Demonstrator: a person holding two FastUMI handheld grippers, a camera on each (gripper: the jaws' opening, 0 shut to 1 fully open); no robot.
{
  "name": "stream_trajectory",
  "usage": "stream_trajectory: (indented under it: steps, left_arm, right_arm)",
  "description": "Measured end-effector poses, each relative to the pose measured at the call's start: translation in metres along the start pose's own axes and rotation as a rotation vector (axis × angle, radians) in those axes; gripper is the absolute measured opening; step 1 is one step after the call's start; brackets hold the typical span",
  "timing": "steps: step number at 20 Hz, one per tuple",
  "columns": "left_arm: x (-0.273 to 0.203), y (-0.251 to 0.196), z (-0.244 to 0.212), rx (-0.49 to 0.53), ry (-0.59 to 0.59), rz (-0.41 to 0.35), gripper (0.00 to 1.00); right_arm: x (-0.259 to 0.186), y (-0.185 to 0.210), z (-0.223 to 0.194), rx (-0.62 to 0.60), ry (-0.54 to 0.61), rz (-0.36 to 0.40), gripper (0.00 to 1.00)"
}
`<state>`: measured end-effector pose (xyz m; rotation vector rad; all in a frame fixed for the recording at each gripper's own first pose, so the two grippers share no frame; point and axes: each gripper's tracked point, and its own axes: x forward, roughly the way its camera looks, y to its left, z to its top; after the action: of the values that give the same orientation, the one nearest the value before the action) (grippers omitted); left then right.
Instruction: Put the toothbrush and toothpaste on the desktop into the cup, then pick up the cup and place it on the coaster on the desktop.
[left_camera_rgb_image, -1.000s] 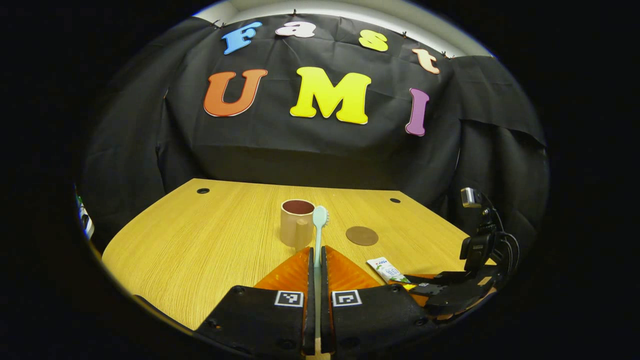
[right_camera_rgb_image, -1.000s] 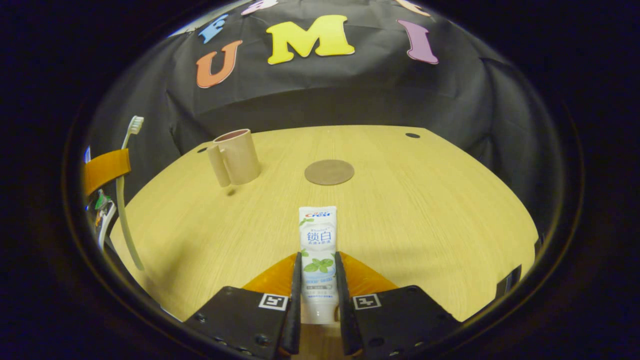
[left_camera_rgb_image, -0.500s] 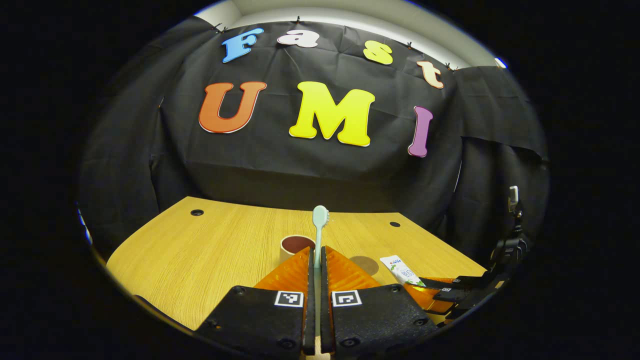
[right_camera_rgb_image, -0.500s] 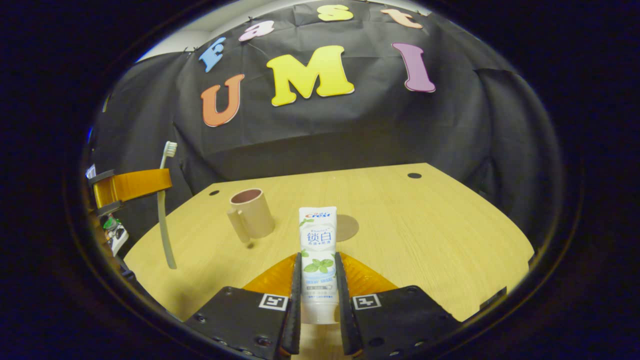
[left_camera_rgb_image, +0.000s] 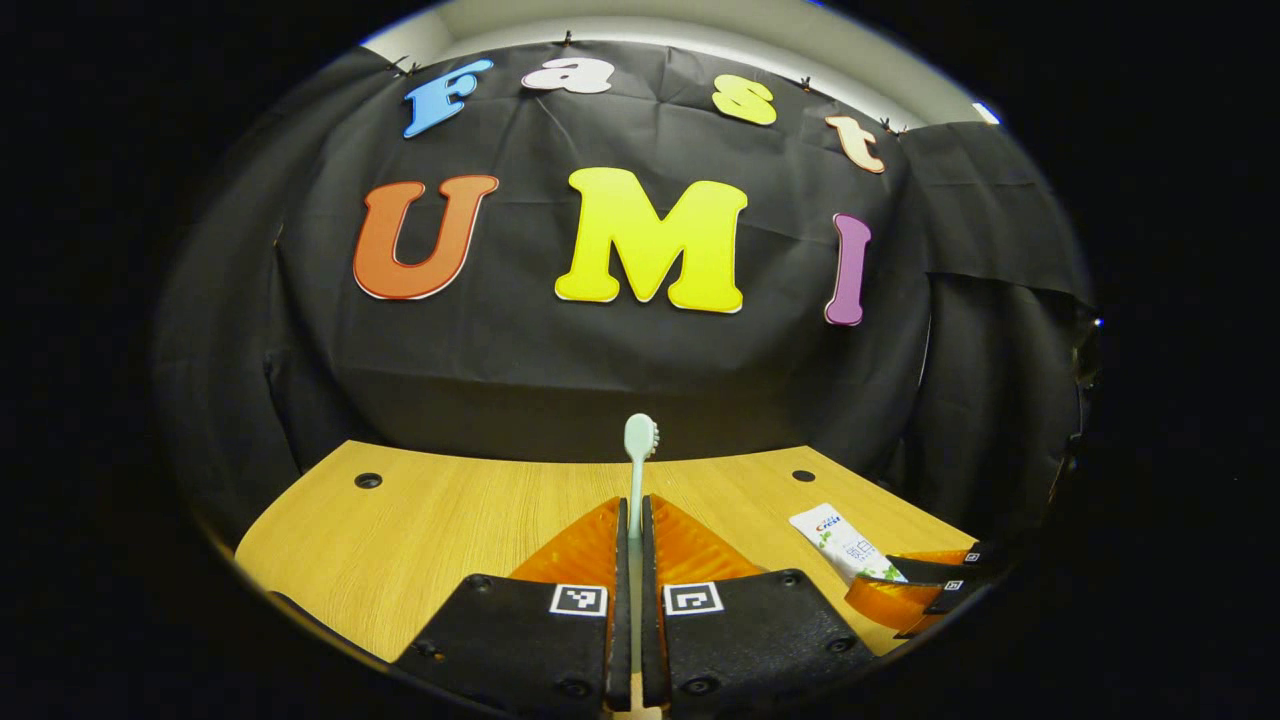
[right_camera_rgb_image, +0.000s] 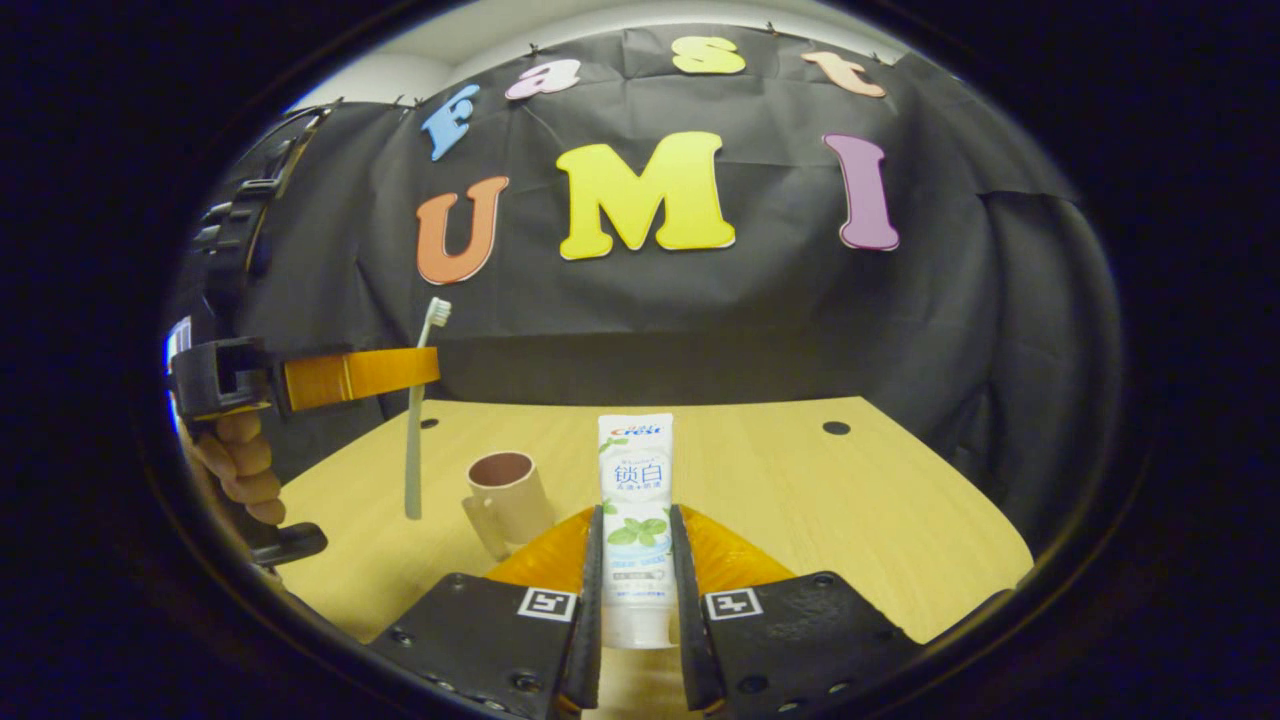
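The left claw is clenched on the slim plastic toothbrush, held upright above the desk with its bristled head up. The right claw is clamped on the flat, glossy toothpaste tube, raised too. Both items are lifted, so the loading step is in hand. The smooth, cylindrical cup with a handle stands on the wood-grain desk, near the toothbrush's lower end; next, each item probably needs lining up over its rim.
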<state>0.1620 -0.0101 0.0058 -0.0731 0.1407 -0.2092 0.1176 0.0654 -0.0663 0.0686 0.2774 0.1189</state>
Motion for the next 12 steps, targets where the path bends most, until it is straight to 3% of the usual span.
stream_trajectory:
  steps: [5, 12]
  left_arm:
    - [0.037, 0.019, 0.019, 0.03, -0.029, 0.032, 0.07]
    - [0.073, 0.036, 0.008, 0.032, -0.032, 0.046, 0.07]
  right_arm:
    - [0.021, -0.004, 0.005, -0.01, 0.014, -0.015, 0.32]
    - [0.039, -0.01, -0.003, -0.016, 0.042, -0.03, 0.32]
